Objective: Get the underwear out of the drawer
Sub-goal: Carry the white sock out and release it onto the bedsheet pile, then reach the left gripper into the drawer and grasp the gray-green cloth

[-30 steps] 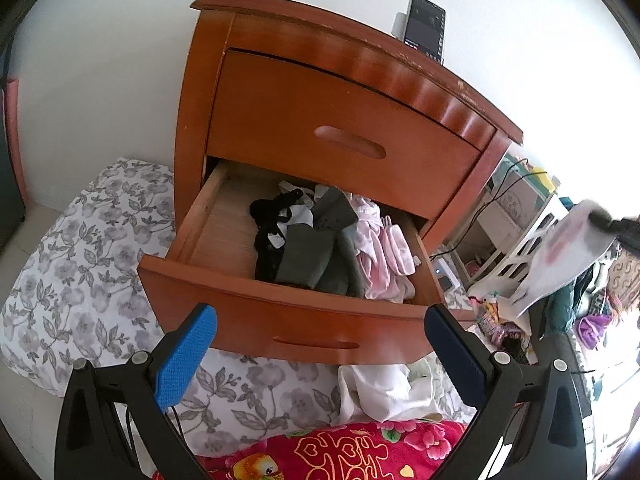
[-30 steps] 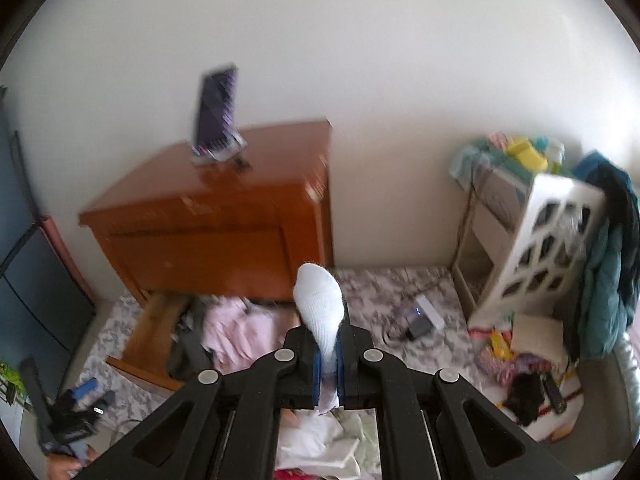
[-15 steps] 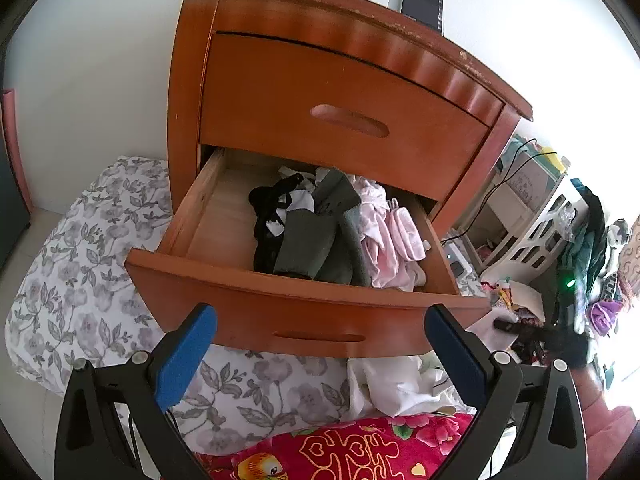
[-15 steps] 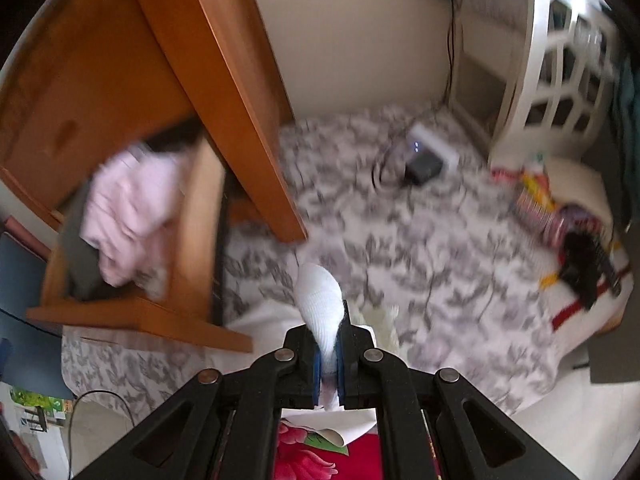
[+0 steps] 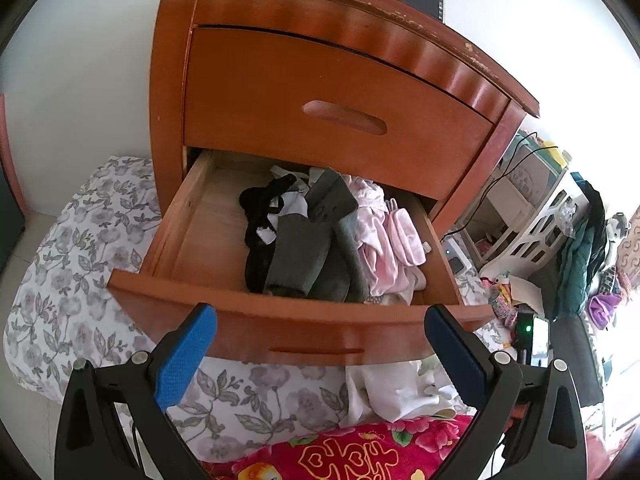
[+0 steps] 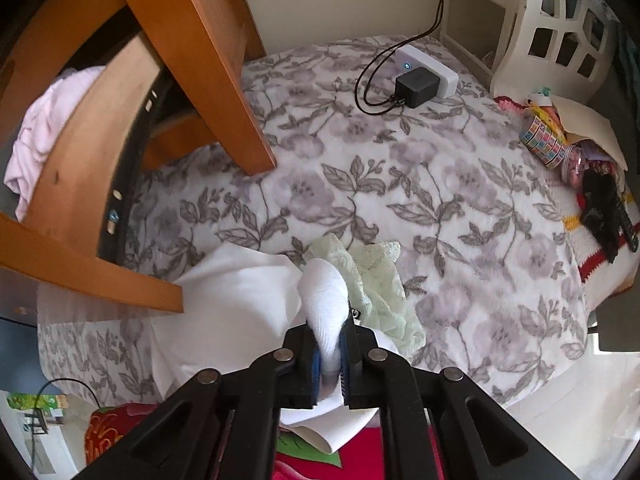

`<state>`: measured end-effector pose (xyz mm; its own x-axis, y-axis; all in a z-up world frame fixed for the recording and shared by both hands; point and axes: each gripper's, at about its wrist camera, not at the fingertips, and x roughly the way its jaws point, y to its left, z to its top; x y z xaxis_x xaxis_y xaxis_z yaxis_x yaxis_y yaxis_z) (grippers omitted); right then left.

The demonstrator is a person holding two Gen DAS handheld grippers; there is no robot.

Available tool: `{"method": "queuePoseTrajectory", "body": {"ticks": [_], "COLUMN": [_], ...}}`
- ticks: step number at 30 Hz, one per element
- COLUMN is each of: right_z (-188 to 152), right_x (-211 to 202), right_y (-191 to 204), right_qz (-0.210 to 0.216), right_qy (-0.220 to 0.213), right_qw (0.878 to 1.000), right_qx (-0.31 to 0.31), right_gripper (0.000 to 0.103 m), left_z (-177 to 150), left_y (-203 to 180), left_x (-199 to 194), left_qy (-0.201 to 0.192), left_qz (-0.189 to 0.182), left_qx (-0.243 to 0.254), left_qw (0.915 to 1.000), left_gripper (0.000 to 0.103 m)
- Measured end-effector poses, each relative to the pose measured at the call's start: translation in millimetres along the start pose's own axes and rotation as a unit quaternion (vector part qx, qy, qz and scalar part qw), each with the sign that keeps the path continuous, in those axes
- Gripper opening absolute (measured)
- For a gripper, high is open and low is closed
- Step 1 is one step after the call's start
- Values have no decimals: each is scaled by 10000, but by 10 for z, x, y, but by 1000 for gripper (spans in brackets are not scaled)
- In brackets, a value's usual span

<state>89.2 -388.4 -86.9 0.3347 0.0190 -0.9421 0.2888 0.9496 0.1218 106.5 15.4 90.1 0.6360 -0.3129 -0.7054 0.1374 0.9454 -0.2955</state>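
Note:
The wooden nightstand's lower drawer [image 5: 280, 320] stands pulled out. Inside lie black underwear [image 5: 256, 216], grey garments [image 5: 308, 256] and pink garments [image 5: 384, 244]. My left gripper [image 5: 320, 320] is open, with nothing between its blue pads, just in front of the drawer's front panel. My right gripper [image 6: 330, 356] points steeply down over a pile of white cloth [image 6: 232, 304] and a pale green lace garment [image 6: 372, 280] on the floral blanket. A white sock-like garment [image 6: 324, 300] is pinched between its pads, and the jaws are opening.
The drawer's corner [image 6: 100, 280] juts out left of the right gripper. A charger and white box with cable [image 6: 420, 76] lie on the floral blanket [image 6: 460, 200]. A white lattice shelf [image 6: 560, 32] and clutter stand at right. A red patterned cloth [image 5: 352, 452] lies nearest me.
The right gripper has come down from above the nightstand to just over the cloth pile, still holding the white garment. The left gripper has edged closer to the drawer.

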Motion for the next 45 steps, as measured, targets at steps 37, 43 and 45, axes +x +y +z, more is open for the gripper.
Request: {"method": "queuePoseTrajectory", "body": {"ticks": [37,43,45], "right_z": [-550,-588,-595], "right_x": [-1010,-1071,-1086], "right_y": [262,324,343], "right_qz": [-81,-89,-69], "right_qy": [-1344,-1411,-1436], "right_qw": [9900,9886,9881], "right_qx": [-414,-518,-541], "right_gripper": [103,103,103], "left_z": [528,490,486], "left_y": [-53,-40,-35], "left_x": [1271,1447,1477], "left_qy": [1404,1645,1691], "left_qz": [295,425,431], "left_qx": [-502,-579,-582], "left_qw": [9884,9838,9829], "left_gripper": [90,64,47]}}
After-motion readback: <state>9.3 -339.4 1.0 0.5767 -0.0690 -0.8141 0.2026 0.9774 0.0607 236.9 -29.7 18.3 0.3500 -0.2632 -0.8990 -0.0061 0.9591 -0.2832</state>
